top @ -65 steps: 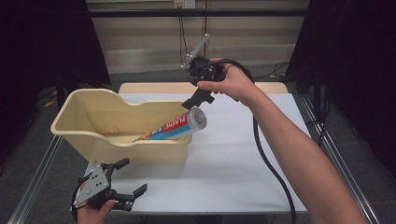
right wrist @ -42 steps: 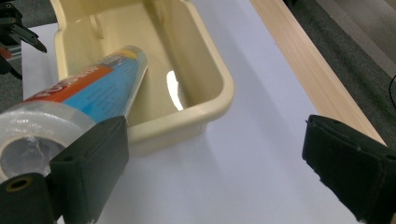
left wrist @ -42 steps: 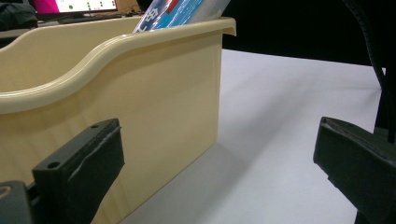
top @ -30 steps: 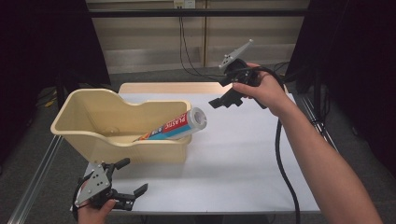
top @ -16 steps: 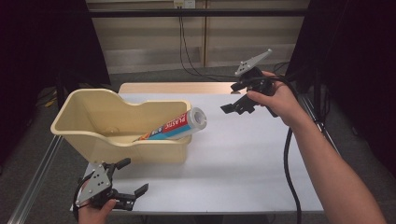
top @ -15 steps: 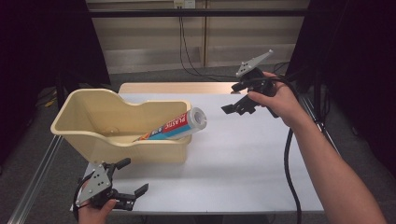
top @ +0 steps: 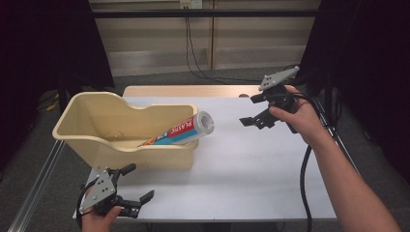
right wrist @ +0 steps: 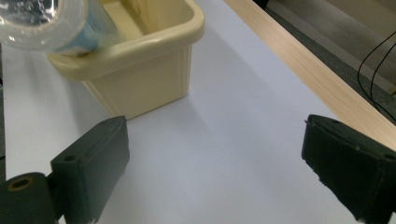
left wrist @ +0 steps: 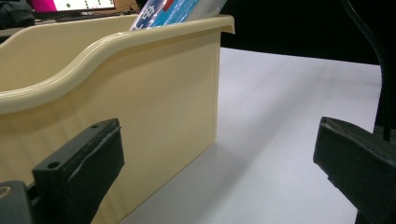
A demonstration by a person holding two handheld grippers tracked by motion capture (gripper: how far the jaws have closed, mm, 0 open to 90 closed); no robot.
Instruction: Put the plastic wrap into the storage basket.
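Observation:
A cream plastic bin [top: 111, 126] stands on the left of the white table [top: 251, 164]. A blue and red wrapped roll [top: 186, 129] leans inside it, its clear end sticking out over the bin's right rim; the same roll [right wrist: 56, 23] and bin [right wrist: 140, 70] appear in the right gripper view. My right gripper [top: 252, 109] hangs open and empty above the table, right of the roll and apart from it. My left gripper [top: 138, 183] stands open and empty at the table's near left edge, in front of the bin [left wrist: 116, 107].
A wooden strip [top: 193, 91] runs along the table's far edge. A black cable [top: 304, 174] trails from the right gripper along the forearm. A metal rail [top: 36, 186] borders the table's left side. Dark curtains stand on both sides.
My right gripper, open and empty, has pulled away from the roll to the right and come down a little. The roll stays leaning in the bin. The left gripper has kept still.

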